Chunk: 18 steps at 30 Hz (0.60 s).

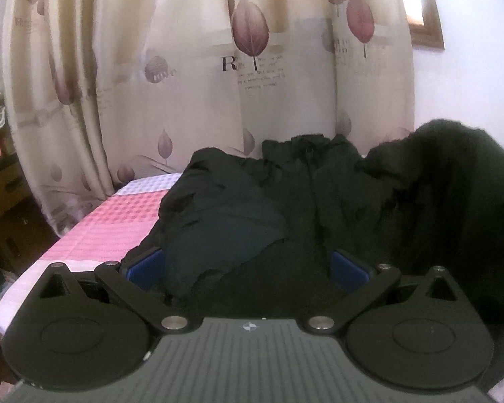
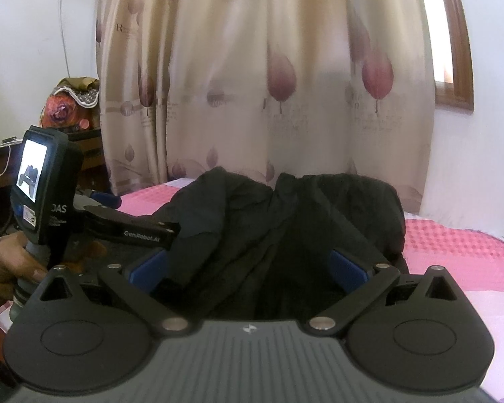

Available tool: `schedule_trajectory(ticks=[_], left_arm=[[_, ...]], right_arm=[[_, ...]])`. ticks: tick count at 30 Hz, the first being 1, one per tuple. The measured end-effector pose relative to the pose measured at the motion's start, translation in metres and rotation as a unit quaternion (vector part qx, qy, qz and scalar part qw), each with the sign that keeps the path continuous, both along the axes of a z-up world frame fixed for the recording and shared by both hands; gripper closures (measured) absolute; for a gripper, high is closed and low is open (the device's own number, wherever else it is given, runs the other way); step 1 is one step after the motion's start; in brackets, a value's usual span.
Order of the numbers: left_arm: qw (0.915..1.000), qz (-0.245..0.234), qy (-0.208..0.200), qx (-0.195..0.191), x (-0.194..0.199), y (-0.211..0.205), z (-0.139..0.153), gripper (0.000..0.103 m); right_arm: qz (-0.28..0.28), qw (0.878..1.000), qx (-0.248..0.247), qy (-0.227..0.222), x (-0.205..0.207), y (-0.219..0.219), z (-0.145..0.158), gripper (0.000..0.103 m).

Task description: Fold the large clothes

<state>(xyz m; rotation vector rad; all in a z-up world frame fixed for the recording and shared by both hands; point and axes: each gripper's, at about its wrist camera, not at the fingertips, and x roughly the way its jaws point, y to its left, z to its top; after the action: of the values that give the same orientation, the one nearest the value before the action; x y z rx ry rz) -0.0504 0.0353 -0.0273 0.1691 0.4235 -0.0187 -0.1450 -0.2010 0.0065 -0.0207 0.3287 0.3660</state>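
Both grippers, left gripper (image 1: 248, 268) and right gripper (image 2: 248, 268), have jaws spread with black garment (image 1: 285, 201) bunched between the pads, not pinched. Garment lies heaped on the pink bedcover (image 1: 117, 221), straight ahead; left gripper sits slightly farther in.

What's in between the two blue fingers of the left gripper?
Black clothes bunched on the pink bed fill the gap of the open left gripper, in the left wrist view.

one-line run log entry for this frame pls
phase: pre-grasp | left gripper: open over black garment | right gripper: open at same garment | garment: bunched on pink checked cover | fold: not started
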Motion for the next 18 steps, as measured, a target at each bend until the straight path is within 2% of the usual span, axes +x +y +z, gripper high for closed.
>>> schedule_trajectory(ticks=[1,9,18], left_arm=[[1.0,0.005,0.001,0.004,0.006,-0.011,-0.004,0.0],[0.9996,-0.01,0.011,0.024,0.012,-0.019,-0.016,0.0],[0.9976,-0.031,0.025,0.056,0.019,-0.026,-0.029,0.0]], right_arm=[[0.0,1.0,0.0,0.0,-0.002,-0.001,-0.002,0.0],[0.004,1.0,0.004,0.023,0.006,-0.004,0.013,0.0],[-0.001,0.999,0.01,0.033,0.006,-0.006,0.014,0.0]])
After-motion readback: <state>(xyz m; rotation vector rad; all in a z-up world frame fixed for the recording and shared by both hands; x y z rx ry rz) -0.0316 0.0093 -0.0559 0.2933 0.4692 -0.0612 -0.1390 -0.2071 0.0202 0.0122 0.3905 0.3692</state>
